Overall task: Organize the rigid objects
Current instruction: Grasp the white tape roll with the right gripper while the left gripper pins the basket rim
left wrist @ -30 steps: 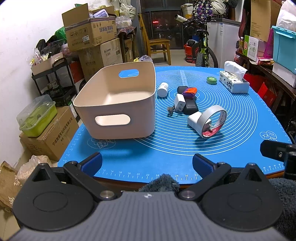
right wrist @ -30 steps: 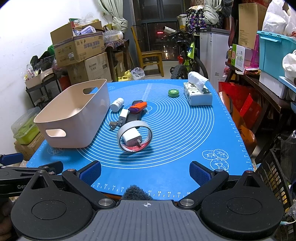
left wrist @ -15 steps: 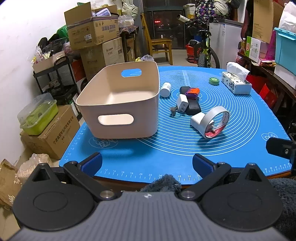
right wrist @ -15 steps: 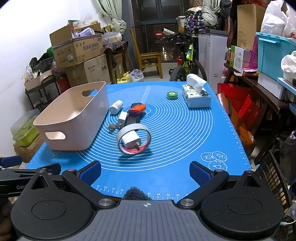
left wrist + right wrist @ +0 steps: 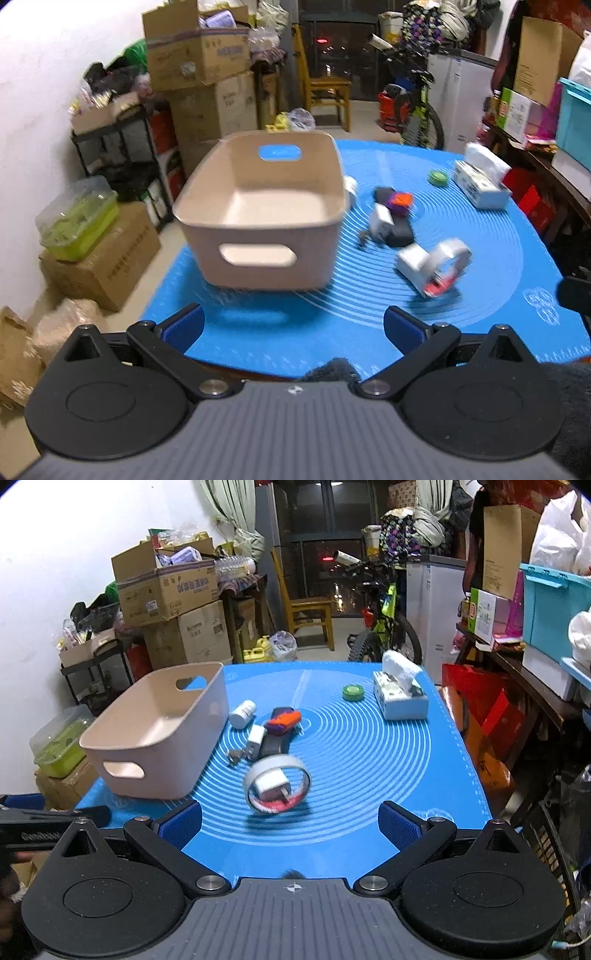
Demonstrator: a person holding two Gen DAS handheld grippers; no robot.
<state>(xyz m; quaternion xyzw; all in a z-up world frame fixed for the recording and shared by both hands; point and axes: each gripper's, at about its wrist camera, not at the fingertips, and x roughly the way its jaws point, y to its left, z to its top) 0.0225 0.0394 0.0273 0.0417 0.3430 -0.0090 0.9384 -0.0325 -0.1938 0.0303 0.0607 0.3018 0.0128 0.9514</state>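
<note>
An empty beige bin [image 5: 266,218] [image 5: 159,738] stands on the left of the blue mat [image 5: 491,266] [image 5: 369,760]. To its right lie a tape roll [image 5: 448,258] [image 5: 277,786] with a white charger [image 5: 412,262] [image 5: 271,784] in it, a black case [image 5: 275,744], a smaller white charger [image 5: 380,221] [image 5: 255,738], an orange and purple item [image 5: 400,203] [image 5: 282,722], a white pill bottle [image 5: 242,713] and a green tape roll [image 5: 352,692]. My left gripper [image 5: 293,325] and right gripper [image 5: 290,821] are open and empty, over the mat's near edge.
A tissue box [image 5: 480,184] [image 5: 400,698] sits at the mat's far right. Cardboard boxes [image 5: 92,266], a rack and a green container [image 5: 77,225] crowd the floor left of the table. A bicycle [image 5: 384,627] and chair stand behind it, shelves to the right.
Both grippers have risen and tilted, so I look down more onto the table. The left view has swung towards the bin. Nothing on the mat has moved.
</note>
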